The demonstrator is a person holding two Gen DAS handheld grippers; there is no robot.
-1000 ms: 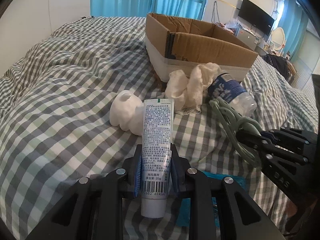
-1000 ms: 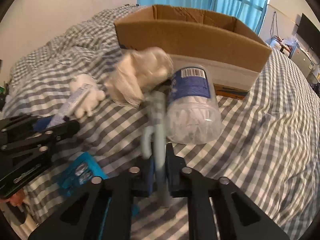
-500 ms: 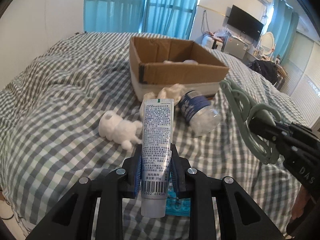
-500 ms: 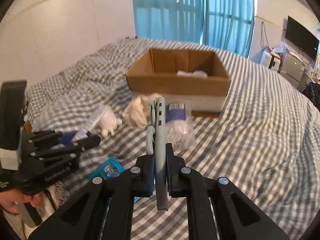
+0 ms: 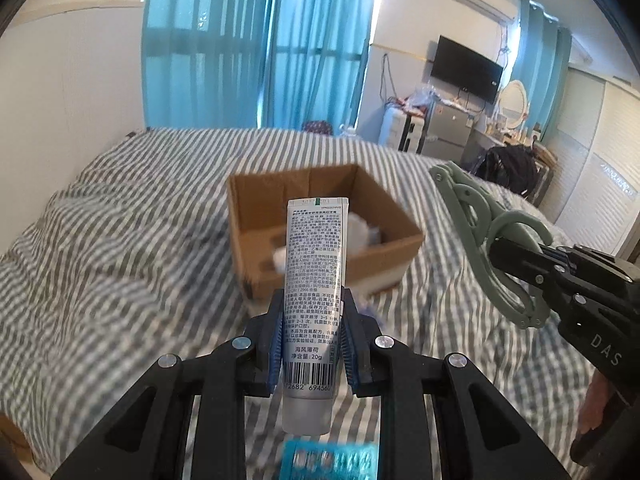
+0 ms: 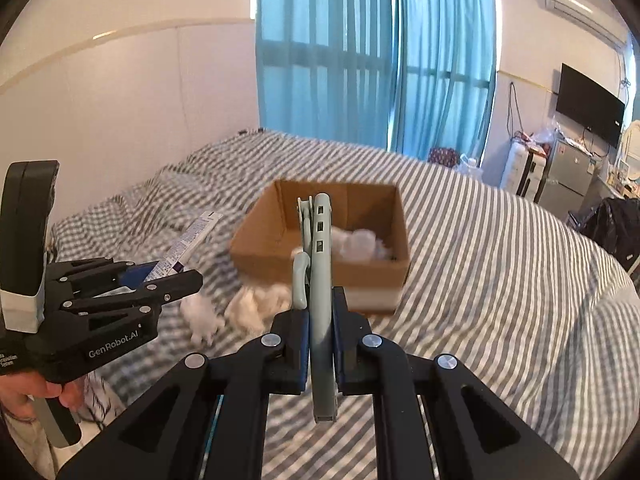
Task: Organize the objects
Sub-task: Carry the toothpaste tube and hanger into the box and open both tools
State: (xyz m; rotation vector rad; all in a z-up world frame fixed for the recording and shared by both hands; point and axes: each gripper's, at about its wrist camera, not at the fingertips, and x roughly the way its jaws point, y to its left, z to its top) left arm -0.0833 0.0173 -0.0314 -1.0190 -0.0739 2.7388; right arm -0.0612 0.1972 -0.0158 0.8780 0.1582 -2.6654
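My left gripper (image 5: 312,336) is shut on a white toothpaste tube (image 5: 314,276) that stands upright between the pads, raised above the bed. My right gripper (image 6: 321,332) is shut on a grey-green folding hanger (image 6: 318,264), also raised; it shows in the left wrist view (image 5: 492,240) at the right. The open cardboard box (image 5: 400,236) sits on the bed ahead of both grippers, with white items inside (image 6: 356,242). The left gripper with the tube (image 6: 188,246) shows at the left of the right wrist view.
The bed has a grey-and-white checked cover (image 6: 500,280). White cloth (image 6: 260,304) and a small white toy (image 6: 204,316) lie in front of the box. A teal packet (image 5: 330,460) lies below the left gripper. A TV, fridge and curtains stand beyond the bed.
Both grippers have lifted high above the bed with the tube and the hanger held. The box now sits lower and farther in view, its inside visible.
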